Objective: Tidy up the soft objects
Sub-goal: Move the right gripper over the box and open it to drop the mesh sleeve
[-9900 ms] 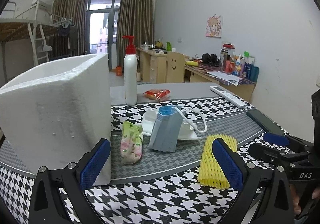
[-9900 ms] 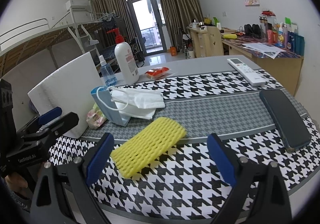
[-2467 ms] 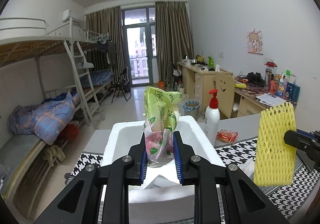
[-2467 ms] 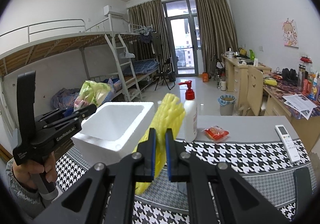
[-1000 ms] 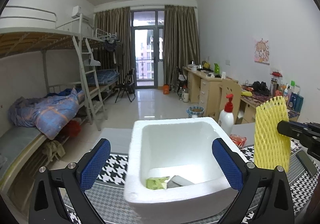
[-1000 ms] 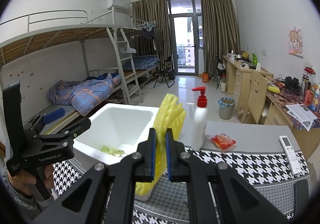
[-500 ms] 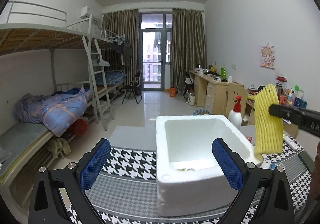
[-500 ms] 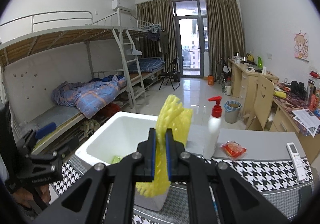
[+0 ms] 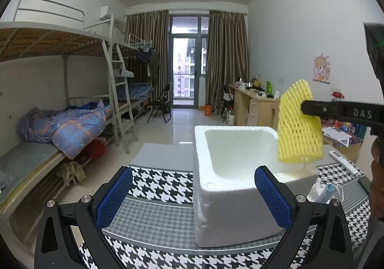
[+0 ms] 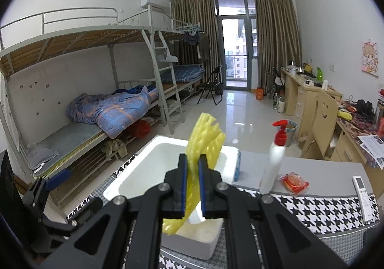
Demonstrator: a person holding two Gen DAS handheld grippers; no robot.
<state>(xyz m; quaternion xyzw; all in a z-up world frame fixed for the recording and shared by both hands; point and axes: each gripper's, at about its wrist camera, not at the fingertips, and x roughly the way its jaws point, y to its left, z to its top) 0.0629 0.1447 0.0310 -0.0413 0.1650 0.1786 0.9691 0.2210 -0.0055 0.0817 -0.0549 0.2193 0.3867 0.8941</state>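
Left gripper [image 9: 193,199] stands wide and empty, its tissue pack already dropped into the foam box [image 9: 230,211]; right gripper [image 10: 192,187] clamps the yellow foam net [image 10: 204,139], now above the box's rim. Release looks next.

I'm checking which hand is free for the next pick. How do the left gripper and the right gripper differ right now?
The left gripper stands wide open with nothing between its blue pads; the right gripper is shut on the yellow foam net. The left one sits near the foam box, beside its near wall; the right one holds the net above the box opening. Both are black with blue pads.
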